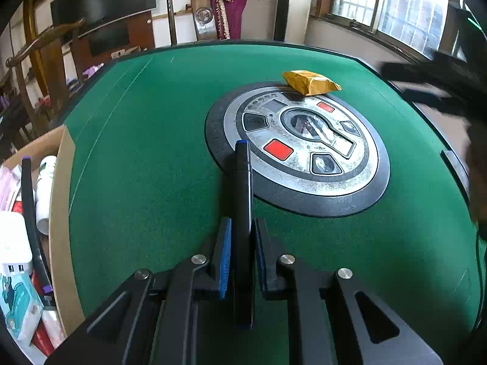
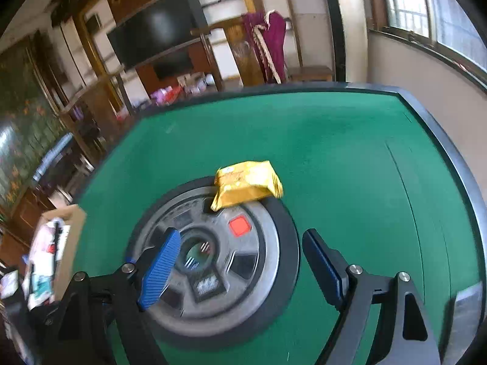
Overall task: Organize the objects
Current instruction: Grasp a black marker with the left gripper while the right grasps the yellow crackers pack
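Marker (image 1: 243, 200) clamped in left gripper (image 1: 243, 237), right gripper (image 2: 240, 255) spread empty, blurred.

No text, brand, number or sign can be read in either view. The yellow snack packet (image 2: 247, 184) at the far edge of the round control panel (image 1: 304, 152) carries a small printed mark, too blurred to make out, and the panel's buttons show only unreadable symbols.

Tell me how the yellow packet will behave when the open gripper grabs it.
The yellow packet looks like crinkled foil wrap, so it is probably light and will dent. Glossy film may slip between the pads. It lies flat, half on the round panel, so rolling seems unlikely.
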`<state>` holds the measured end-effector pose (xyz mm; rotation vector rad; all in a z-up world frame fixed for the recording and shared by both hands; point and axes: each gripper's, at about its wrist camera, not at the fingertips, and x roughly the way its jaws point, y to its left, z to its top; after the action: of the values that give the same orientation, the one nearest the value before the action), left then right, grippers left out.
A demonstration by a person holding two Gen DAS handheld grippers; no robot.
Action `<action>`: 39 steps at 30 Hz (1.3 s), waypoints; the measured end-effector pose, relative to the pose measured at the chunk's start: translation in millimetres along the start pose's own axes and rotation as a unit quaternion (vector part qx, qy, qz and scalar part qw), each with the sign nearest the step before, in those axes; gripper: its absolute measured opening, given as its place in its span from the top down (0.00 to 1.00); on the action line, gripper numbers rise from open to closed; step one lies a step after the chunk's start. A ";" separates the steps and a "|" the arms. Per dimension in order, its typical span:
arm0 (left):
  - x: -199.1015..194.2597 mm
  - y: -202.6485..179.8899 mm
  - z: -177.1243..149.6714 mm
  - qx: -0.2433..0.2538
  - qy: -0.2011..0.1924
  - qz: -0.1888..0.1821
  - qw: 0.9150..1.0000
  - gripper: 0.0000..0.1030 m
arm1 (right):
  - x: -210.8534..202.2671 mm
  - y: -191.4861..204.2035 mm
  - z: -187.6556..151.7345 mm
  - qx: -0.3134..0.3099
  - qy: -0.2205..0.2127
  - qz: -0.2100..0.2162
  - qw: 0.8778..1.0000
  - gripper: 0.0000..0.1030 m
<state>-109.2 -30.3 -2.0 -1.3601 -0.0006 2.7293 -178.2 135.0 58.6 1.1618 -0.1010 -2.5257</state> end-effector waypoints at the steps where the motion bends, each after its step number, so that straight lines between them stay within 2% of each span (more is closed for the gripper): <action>1: -0.2 0.5 -0.4 0.000 -0.001 -0.002 1.000 0.86 | 9.9 0.2 6.5 -0.003 0.002 -0.004 1.000 0.15; 4: -0.6 6.1 1.1 -0.011 0.000 -0.018 1.000 0.86 | 35.4 -0.8 20.3 -0.011 0.012 -0.023 1.000 0.12; 13: -0.4 8.4 2.5 -0.022 0.002 -0.028 0.999 0.86 | 83.4 -10.4 42.8 -0.017 0.028 -0.006 0.999 0.09; 17: 0.5 7.6 3.5 -0.022 0.003 -0.027 0.999 0.86 | 102.5 -5.3 43.0 -0.030 0.052 0.001 0.998 0.09; 19: 1.0 6.3 3.4 -0.019 0.002 -0.023 1.000 0.86 | 109.5 0.1 42.3 -0.042 0.062 -0.021 0.997 0.10; 21: 0.8 5.1 2.4 -0.017 0.001 -0.021 1.000 0.86 | 115.4 2.8 37.2 -0.050 0.073 -0.035 0.995 0.24; 22: 0.8 5.1 2.5 -0.016 0.001 -0.020 1.000 0.86 | 112.3 7.3 34.1 -0.064 0.065 -0.056 0.994 0.26; 24: 1.0 4.4 2.5 -0.014 0.000 -0.019 1.000 0.86 | 106.7 6.9 29.8 -0.045 0.066 -0.049 0.996 0.30; 27: 0.3 5.9 2.5 -0.018 -0.002 -0.023 1.000 0.86 | 85.0 15.5 16.3 -0.049 0.048 -0.054 0.996 0.30; 32: -0.6 12.1 4.0 -0.035 -0.003 -0.044 0.998 0.86 | 28.3 35.4 -12.0 -0.036 0.022 -0.019 0.999 0.30; 36: -12.0 17.1 5.1 -0.045 -0.026 -0.053 0.997 0.86 | -20.8 58.3 -46.3 -0.045 -0.013 0.002 0.999 0.30; 39: -18.9 21.1 5.6 -0.052 -0.035 -0.055 0.996 0.86 | -40.7 65.7 -70.2 -0.027 -0.034 0.020 0.999 0.29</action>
<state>-104.1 -52.7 15.5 -1.2463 -0.2190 2.7167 -82.4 93.8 55.6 1.0429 -0.0712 -2.5165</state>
